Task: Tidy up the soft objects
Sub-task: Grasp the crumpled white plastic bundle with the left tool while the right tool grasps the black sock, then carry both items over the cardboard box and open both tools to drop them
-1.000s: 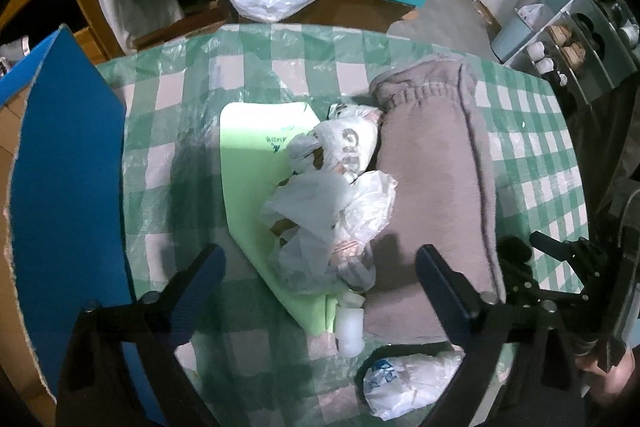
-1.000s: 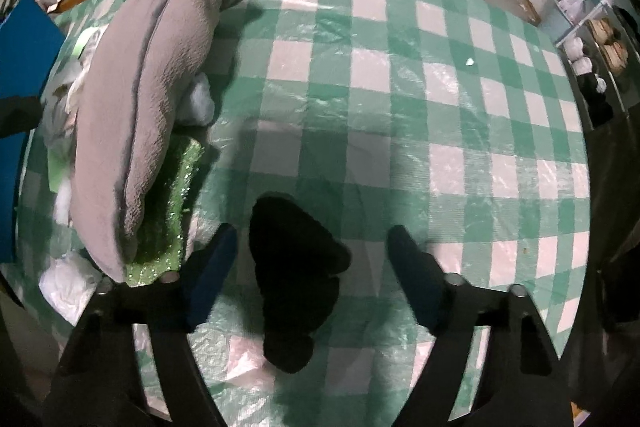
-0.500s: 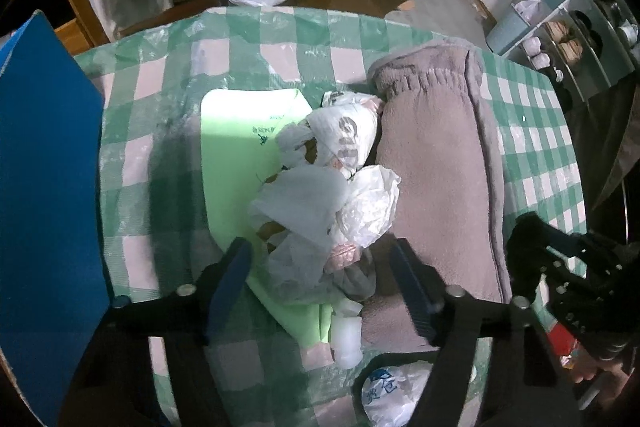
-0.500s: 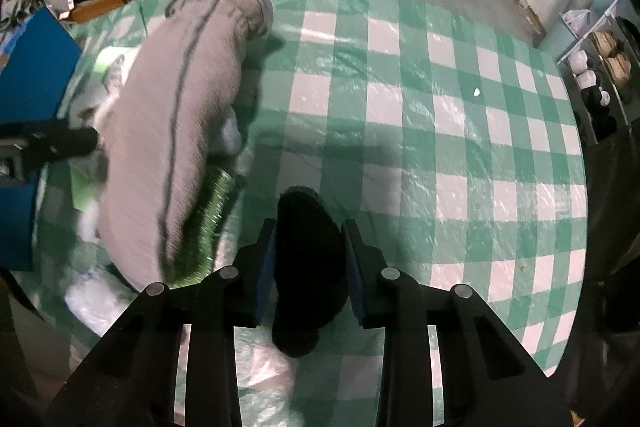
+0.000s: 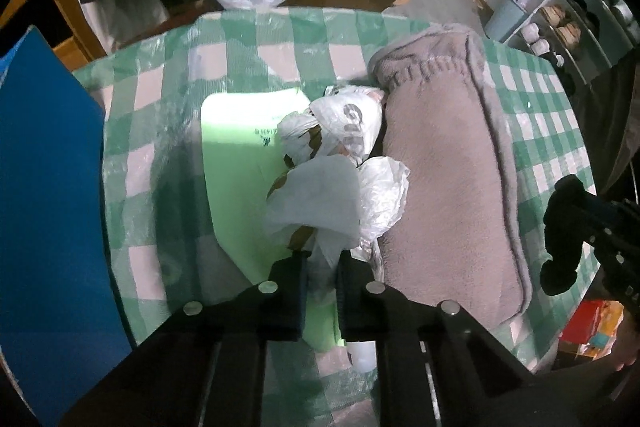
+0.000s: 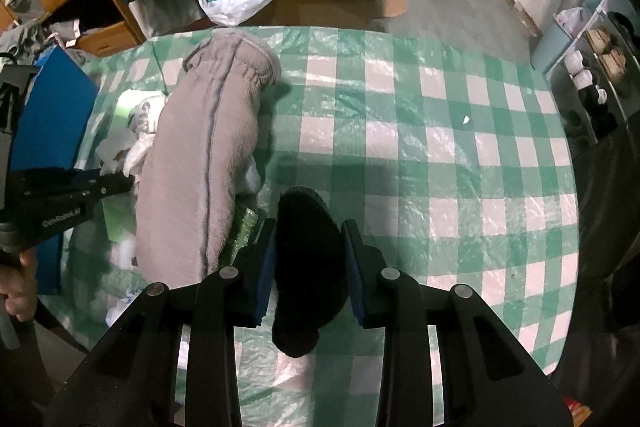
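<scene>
Black sock (image 6: 306, 267) | pinched by right claw (image 6: 308, 259) | left claw (image 5: 322, 259) pinching plastic bag (image 5: 320, 203)

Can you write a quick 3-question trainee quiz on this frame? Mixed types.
1. True or false: the right gripper is shut on the black sock.
2. The left gripper pinches: A) the grey towel B) the white plastic bags C) the blue board.
3. Fill in: the bags lie on a light ____ sheet.

Key: 1 true; 2 B; 3 green.
</scene>
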`<control>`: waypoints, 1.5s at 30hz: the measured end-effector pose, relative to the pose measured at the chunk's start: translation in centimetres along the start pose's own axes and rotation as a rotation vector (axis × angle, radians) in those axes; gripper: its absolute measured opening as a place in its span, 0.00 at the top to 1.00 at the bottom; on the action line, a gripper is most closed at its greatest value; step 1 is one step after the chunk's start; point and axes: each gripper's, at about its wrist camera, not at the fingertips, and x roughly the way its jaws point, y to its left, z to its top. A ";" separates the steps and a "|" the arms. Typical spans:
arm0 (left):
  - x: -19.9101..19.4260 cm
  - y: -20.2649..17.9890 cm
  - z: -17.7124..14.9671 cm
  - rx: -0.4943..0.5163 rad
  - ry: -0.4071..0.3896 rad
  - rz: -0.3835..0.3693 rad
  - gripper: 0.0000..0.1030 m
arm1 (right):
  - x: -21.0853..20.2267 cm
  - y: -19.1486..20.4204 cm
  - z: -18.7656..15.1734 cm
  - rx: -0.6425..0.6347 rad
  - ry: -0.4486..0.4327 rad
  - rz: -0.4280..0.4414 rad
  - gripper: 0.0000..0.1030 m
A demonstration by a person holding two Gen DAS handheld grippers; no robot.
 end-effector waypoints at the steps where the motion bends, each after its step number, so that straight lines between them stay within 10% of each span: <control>1: -0.3 -0.1 0.0 0.001 -0.008 -0.005 0.90 | -0.1 0.0 0.0 -0.002 -0.003 -0.002 0.71; 45: -16.0 2.9 -4.3 -0.012 -0.261 0.022 0.93 | -8.8 7.6 1.9 -0.096 -0.157 0.128 0.71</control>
